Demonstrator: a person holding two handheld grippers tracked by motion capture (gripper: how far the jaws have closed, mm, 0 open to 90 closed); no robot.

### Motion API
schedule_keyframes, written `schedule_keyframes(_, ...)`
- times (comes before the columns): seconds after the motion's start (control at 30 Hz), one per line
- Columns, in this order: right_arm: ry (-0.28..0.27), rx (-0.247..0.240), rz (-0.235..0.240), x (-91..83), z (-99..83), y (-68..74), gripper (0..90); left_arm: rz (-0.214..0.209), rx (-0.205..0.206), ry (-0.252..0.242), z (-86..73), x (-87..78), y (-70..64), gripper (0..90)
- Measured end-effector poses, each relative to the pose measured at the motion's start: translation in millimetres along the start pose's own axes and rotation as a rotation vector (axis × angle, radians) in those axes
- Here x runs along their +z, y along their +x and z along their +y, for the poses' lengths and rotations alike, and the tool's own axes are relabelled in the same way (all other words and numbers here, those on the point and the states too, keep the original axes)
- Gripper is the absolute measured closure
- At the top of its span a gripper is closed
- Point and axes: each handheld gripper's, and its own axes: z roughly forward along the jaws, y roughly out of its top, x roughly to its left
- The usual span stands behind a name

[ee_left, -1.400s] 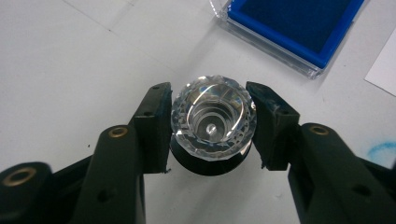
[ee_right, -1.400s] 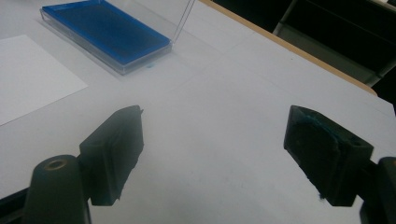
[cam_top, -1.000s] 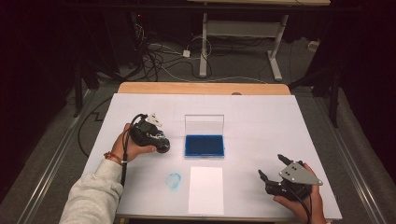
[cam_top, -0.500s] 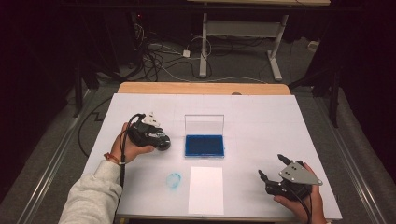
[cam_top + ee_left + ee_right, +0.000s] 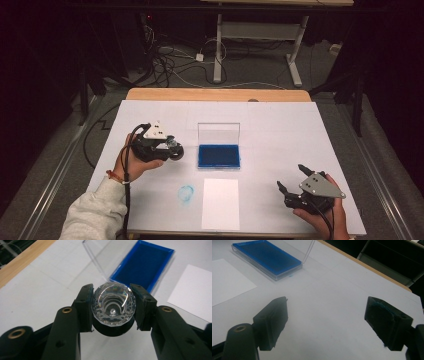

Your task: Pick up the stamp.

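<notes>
The left hand-held gripper (image 5: 113,307) was clamped on a slick, faceted stamp (image 5: 113,303) near the blue ink pad (image 5: 142,263), which I judged might twist free, while the right hand-held gripper (image 5: 325,325) sat apart.

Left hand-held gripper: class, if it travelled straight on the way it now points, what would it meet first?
Probably the blue ink pad in its open clear case, straight ahead of the left hand-held gripper, which is shut on a clear-topped stamp. Depth is hard to judge.

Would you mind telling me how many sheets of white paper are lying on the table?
1. The sheet of white paper lies near the table's front edge, just in front of the open blue ink pad, between the two grippers. Nothing suggests another is hidden.
</notes>
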Motion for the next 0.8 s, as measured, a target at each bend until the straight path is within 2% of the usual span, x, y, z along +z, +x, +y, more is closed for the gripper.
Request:
schedule_keyframes(0.23,-0.003,0.002,0.008,3.8,1.6,-1.4,19.6,-0.021,0.041,-0.013,4.0,-4.1,-16.0,55.1)
schedule_keyframes(0.3,-0.003,0.0,0.011,6.1,3.1,-1.4,19.5,-0.039,0.046,-0.019,4.7,-4.7,-19.9,55.1)
schedule_keyframes(0.4,-0.004,-0.005,0.015,7.7,4.1,-1.1,19.6,-0.034,0.059,-0.019,6.2,-5.0,-24.9,55.1)
schedule_keyframes(0.47,-0.003,-0.008,0.017,9.5,4.9,-0.9,19.5,-0.016,0.076,-0.02,7.2,-5.8,-28.4,55.1)
schedule_keyframes(0.57,0.003,-0.009,0.019,11.2,5.6,0.4,19.6,-0.02,0.075,-0.04,8.0,-7.5,-32.5,55.1)
schedule_keyframes(0.8,0.003,-0.017,0.029,13.6,6.9,1.5,19.5,-0.054,0.095,-0.045,12.0,-6.3,-42.9,55.1)
